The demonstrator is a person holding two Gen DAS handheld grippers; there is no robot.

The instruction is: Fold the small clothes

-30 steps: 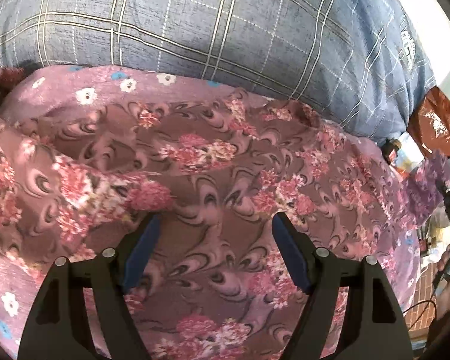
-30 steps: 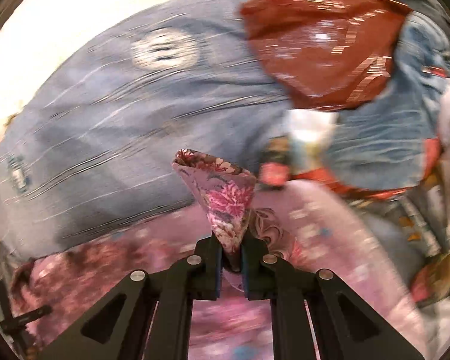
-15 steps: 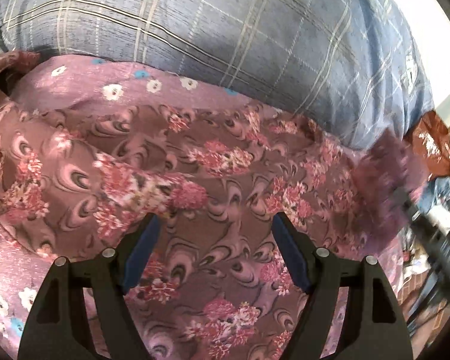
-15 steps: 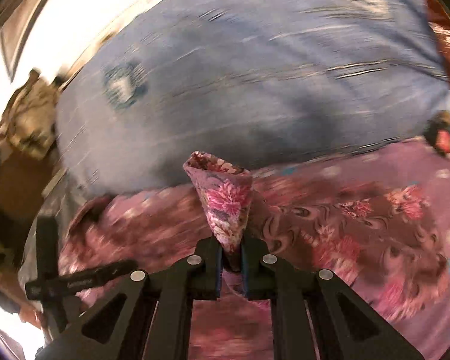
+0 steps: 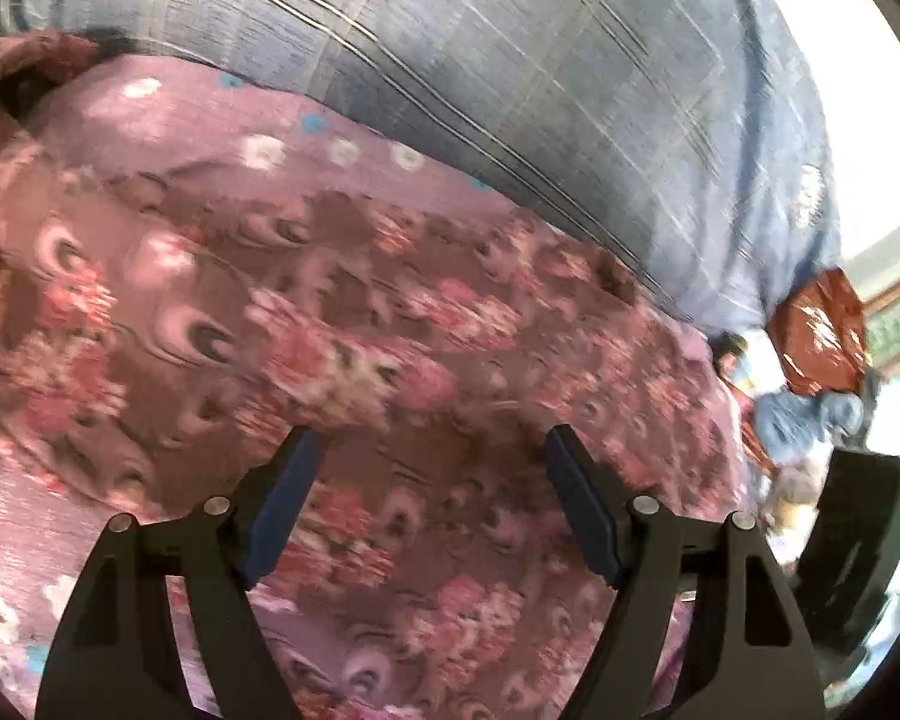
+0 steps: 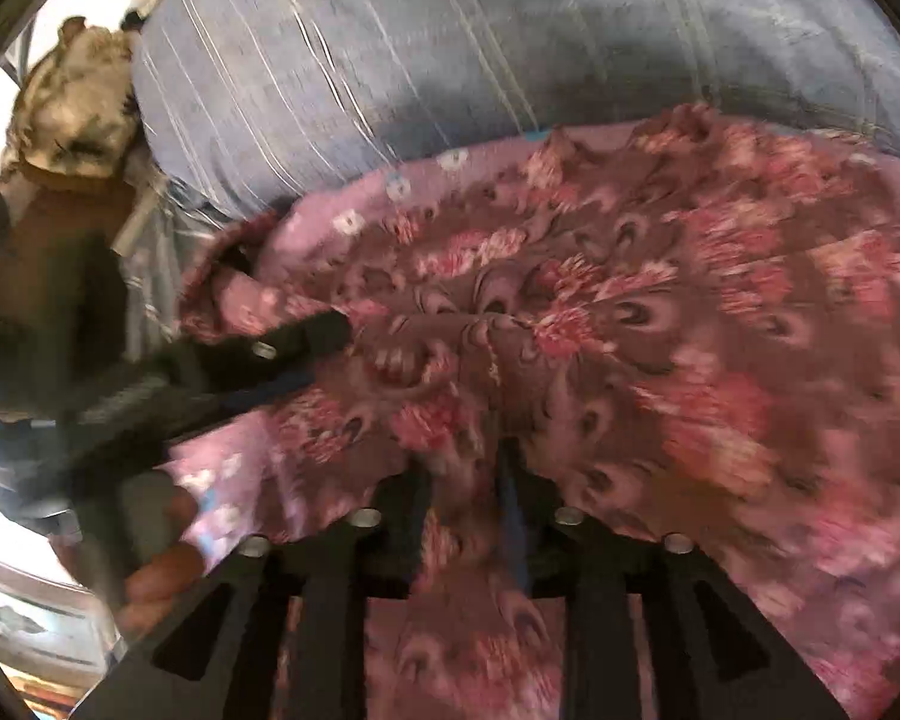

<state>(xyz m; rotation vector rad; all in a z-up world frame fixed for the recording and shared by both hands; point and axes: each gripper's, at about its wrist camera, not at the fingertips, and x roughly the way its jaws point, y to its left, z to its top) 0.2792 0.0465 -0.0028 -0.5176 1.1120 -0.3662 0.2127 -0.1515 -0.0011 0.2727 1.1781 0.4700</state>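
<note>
The floral garment (image 6: pixel 660 312) lies spread on the bed against the blue plaid pillow (image 5: pixel 510 90). Right tool (image 6: pixel 465 480) pinches its edge for folding; left tool (image 5: pixel 429 480) gapes wide, empty, hovering above.

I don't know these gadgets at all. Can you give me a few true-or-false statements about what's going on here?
1. The left claw is open, hovering over the cloth. True.
2. The garment is plain white. False: it is brown with pink flowers.
3. A blue checked pillow lies behind the garment. True.
4. The shiny bag near the pillow is green. False: it is reddish-brown.
5. The right camera cannot see the left claw. False: the left claw shows at the left of that view, over the garment.
</note>
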